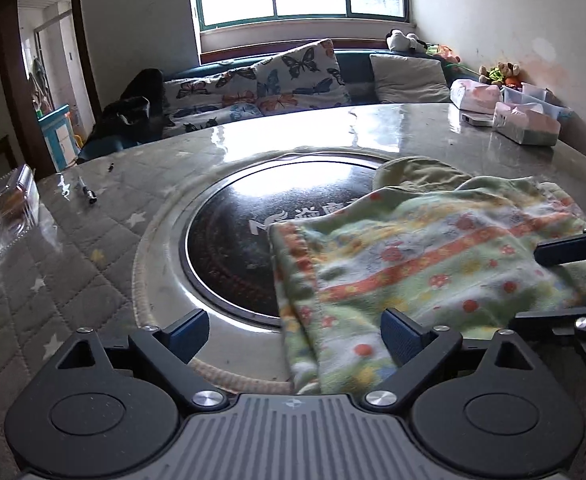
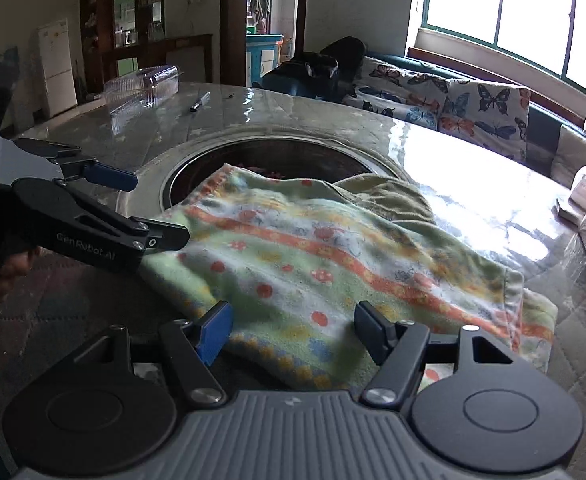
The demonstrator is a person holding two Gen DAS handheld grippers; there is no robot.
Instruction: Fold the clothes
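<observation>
At the bottom middle, our left tongs (image 1: 293, 336) and right tongs (image 2: 293, 332) gape wide, holding nothing; next we pinch the cloth's (image 2: 313, 264) near edge to fold it.

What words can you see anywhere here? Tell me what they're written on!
"GenRobot AI": white letters on the black side of the left tongs, seen by the right wrist camera.
White characters and a logo on the black round cooktop set in the table: half covered by the flowery fleece garment, too blurred to read.
Nothing else is readable.

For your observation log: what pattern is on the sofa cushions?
Colourful butterflies on white cushions; clearest in the left wrist view.
</observation>
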